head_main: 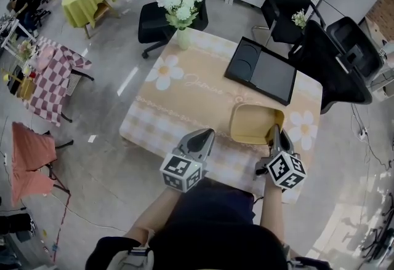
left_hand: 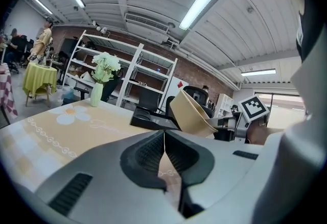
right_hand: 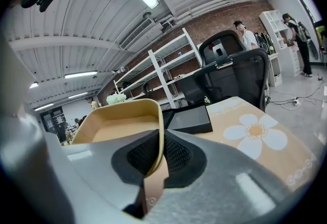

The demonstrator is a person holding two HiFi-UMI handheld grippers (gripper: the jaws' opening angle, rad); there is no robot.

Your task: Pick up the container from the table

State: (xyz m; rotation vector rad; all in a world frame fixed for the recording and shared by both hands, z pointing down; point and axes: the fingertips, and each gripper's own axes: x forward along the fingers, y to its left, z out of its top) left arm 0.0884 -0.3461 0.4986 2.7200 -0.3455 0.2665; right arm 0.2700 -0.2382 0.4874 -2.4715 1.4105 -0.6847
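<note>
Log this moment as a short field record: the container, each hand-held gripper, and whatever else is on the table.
container: tan container, open-topped, tilted, near the table's front edge
right hand-held gripper: jaws closed on the container's rim wall
left hand-held gripper: jaws together, nothing between them, left of the container
other items: vase of white flowers at the far edge; black tray behind the container
task status: container gripped; whether it is clear of the table cannot be told
</note>
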